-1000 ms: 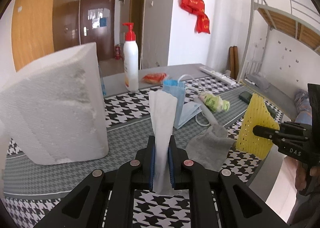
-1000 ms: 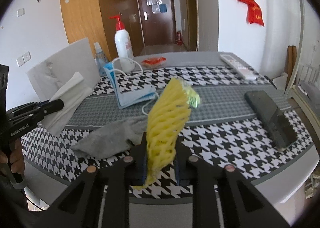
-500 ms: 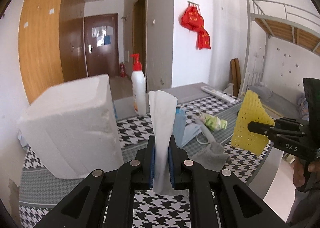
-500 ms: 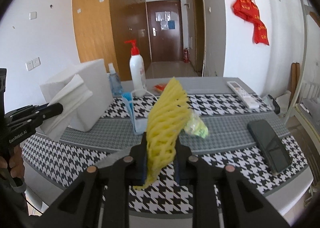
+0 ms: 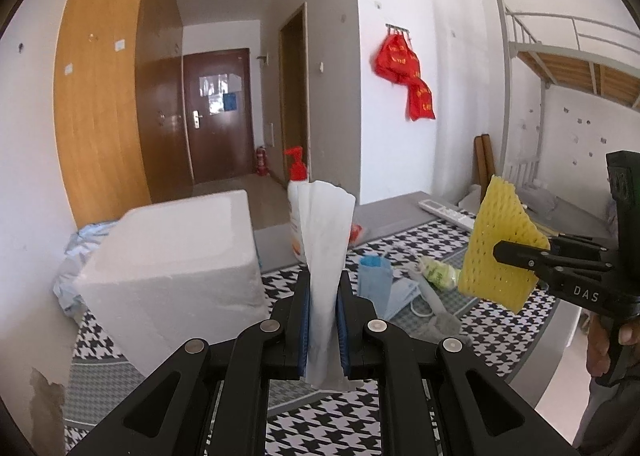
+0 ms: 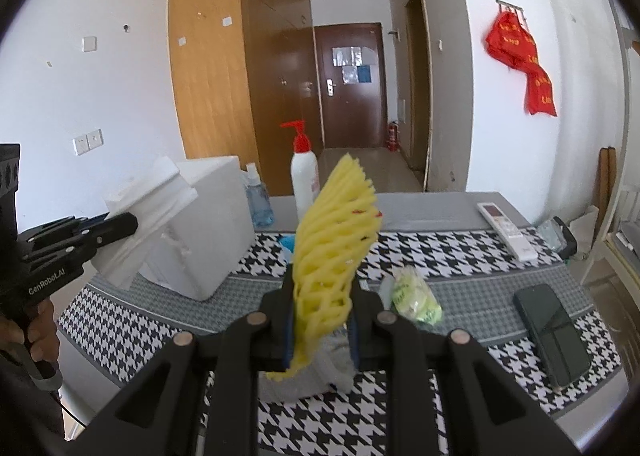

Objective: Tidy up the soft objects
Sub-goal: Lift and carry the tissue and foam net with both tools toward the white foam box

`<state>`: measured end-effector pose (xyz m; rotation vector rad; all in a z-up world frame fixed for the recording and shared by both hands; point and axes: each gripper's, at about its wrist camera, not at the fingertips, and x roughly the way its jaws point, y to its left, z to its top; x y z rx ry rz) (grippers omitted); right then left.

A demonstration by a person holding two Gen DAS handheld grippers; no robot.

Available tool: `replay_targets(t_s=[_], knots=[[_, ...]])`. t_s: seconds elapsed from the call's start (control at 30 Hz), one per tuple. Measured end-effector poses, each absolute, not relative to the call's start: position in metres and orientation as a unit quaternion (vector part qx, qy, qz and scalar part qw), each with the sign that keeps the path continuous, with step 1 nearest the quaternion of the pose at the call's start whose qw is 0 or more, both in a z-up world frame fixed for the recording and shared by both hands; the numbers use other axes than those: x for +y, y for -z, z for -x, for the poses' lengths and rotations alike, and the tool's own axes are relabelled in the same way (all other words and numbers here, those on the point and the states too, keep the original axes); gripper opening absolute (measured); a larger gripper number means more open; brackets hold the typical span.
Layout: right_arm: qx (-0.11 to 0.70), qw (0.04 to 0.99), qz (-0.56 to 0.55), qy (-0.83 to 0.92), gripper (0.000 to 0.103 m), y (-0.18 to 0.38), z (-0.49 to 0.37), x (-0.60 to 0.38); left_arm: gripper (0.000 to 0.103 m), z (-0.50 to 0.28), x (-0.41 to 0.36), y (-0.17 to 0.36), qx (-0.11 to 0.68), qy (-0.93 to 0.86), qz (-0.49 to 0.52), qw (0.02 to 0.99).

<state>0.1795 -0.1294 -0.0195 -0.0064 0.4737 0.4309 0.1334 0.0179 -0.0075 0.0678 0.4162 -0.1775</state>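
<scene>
1. We see the left gripper (image 5: 323, 320) pinching a folded white tissue (image 5: 326, 256), which stands upright between its blue pads, above the table (image 5: 360, 428).
2. From the right wrist view, that same left gripper (image 6: 130, 222) shows at the left edge, the tissue (image 6: 148, 216) fanning out of its tip, a hand (image 6: 38, 330) wrapped round the handle.
3. We see the right gripper (image 6: 322, 320) clamped on a yellow foam fruit net (image 6: 334, 248), which rises tilted from between its fingers.
4. In the left wrist view the right gripper (image 5: 500, 252) comes in from the right edge, with the yellow net (image 5: 500, 252) held up in the air over the table's edge.
5. On the houndstooth tablecloth (image 6: 460, 252) we make out a white foam box (image 5: 176, 256), a blue face mask (image 5: 376, 284), a green-and-white crumpled bag (image 6: 416, 298) and a grey cloth (image 5: 440, 324).
6. Further back stand a pump bottle with a red top (image 6: 304, 172) and a small blue bottle (image 6: 258, 204); a remote control (image 6: 506, 224) and a dark phone (image 6: 554, 332) lie to the right.
</scene>
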Motion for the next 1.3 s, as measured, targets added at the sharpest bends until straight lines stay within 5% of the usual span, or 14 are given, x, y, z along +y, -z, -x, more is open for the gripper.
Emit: replay_targets(t_s=[1.3], knots=[[0.196, 0.931, 0.031, -0.306, 0.024, -0.020, -0.212, -0.037, 0.013, -0.129, 0.087, -0.028, 0.153, -0.002, 0.003, 0.988]])
